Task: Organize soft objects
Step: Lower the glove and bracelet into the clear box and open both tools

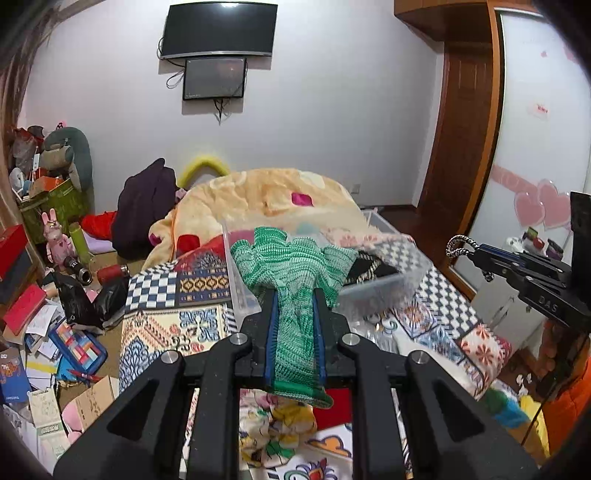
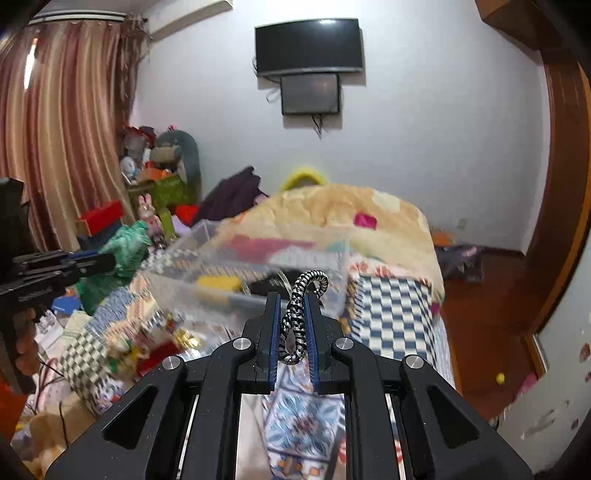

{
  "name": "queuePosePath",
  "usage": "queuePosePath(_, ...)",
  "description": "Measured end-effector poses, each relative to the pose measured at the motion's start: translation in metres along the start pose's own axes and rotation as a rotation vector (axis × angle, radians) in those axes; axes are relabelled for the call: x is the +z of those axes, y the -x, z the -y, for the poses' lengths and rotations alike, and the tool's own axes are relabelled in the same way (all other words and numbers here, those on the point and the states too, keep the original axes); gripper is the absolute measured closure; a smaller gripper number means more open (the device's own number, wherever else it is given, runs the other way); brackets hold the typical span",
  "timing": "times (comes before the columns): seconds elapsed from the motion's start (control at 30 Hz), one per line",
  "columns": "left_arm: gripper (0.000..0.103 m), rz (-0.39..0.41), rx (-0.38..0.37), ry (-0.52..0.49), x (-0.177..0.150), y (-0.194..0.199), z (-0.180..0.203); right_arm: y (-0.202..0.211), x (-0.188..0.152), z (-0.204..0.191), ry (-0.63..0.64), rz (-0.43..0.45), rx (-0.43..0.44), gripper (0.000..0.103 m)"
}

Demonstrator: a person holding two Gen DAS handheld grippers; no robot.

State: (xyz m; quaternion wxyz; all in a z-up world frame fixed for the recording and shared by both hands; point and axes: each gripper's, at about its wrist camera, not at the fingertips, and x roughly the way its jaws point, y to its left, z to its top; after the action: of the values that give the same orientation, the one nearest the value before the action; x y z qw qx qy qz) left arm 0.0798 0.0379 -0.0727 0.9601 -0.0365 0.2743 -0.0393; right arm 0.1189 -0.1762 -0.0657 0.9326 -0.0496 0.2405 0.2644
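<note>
My left gripper point(image 1: 294, 295) is shut on a green knitted glove point(image 1: 291, 266), held in the air just in front of a clear plastic bin point(image 1: 373, 291) on the bed. The glove's fingers droop over the bin's near rim. My right gripper point(image 2: 292, 299) is shut on a black-and-white braided cord point(image 2: 301, 306), also above the bin point(image 2: 207, 273), which looks blurred. The right gripper with the cord shows in the left wrist view point(image 1: 476, 254) at the right. The left gripper with the glove shows in the right wrist view point(image 2: 110, 258) at the left.
The bed carries a patterned patchwork cover point(image 1: 177, 317) and a bunched yellow blanket point(image 1: 266, 195). The floor at the left is littered with books, papers and boxes point(image 1: 40, 339). A wooden wardrobe point(image 1: 458, 110) stands at the right. Screens hang on the far wall point(image 1: 218, 33).
</note>
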Motion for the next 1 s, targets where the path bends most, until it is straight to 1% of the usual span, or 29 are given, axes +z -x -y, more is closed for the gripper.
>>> queuePosePath(0.23, 0.086, 0.038, 0.017, 0.010, 0.022, -0.008, -0.001, -0.006, 0.020, -0.021, 0.043, 0.063, 0.044, 0.091)
queuePosePath(0.47, 0.086, 0.041, 0.046, 0.023, 0.037, -0.032, -0.002, -0.030, 0.035, -0.037, 0.092, 0.067, 0.083, 0.091)
queuePosePath(0.67, 0.086, 0.007, 0.049, 0.022, 0.042, -0.059, -0.002, -0.058, 0.043, -0.041, 0.089, 0.030, 0.105, 0.091)
queuePosePath(0.87, 0.086, -0.054, 0.041, 0.028, 0.044, -0.092, -0.001, -0.079, 0.044, -0.046, 0.094, -0.025, 0.112, 0.091)
queuePosePath(1.0, 0.086, -0.112, 0.015, 0.052, 0.042, -0.111, -0.004, -0.101, 0.039, -0.047, 0.084, -0.093, 0.132, 0.091)
